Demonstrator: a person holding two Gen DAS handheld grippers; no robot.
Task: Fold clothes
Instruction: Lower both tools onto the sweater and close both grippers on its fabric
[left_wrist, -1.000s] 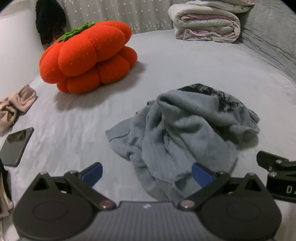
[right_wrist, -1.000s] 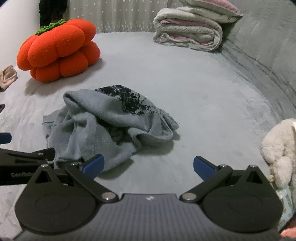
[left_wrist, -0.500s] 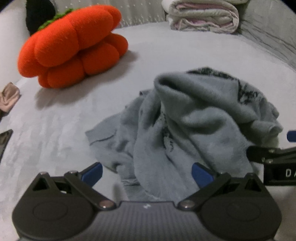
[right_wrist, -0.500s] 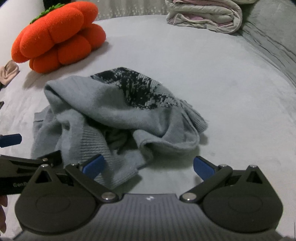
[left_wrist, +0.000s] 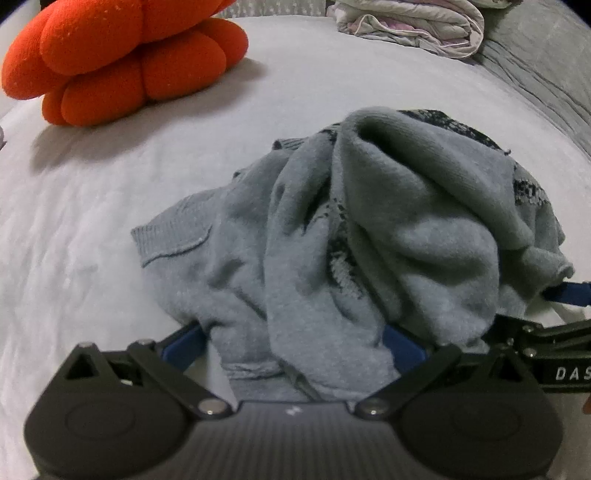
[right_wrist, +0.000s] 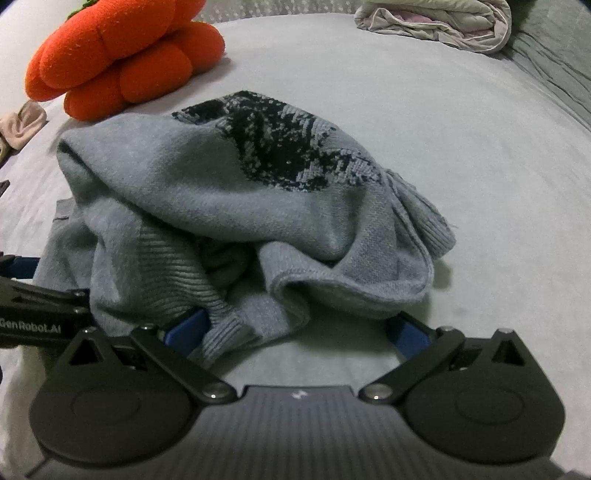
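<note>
A crumpled grey-blue knit sweater (left_wrist: 369, 236) with a dark pattern (right_wrist: 280, 147) lies heaped on the bed. My left gripper (left_wrist: 293, 345) is open at the heap's near edge, and the sweater's hem lies between its blue fingertips (left_wrist: 402, 347). My right gripper (right_wrist: 295, 328) is open too, with a ribbed edge of the sweater (right_wrist: 221, 325) lying against its left fingertip (right_wrist: 186, 330). Each gripper shows at the side of the other's view, the right one (left_wrist: 554, 354) and the left one (right_wrist: 33, 306).
An orange pumpkin-shaped cushion (left_wrist: 122, 62) sits at the back left. A folded quilt (right_wrist: 436, 22) lies at the back right beside a grey padded headboard (left_wrist: 546, 66). A beige cloth (right_wrist: 20, 127) lies at the left edge. The grey bedsheet (right_wrist: 461, 147) surrounds the heap.
Both grippers have moved forward and down to the sweater, which now fills the views; its near edges now lie between the open fingers. The phone at left has left the view.
</note>
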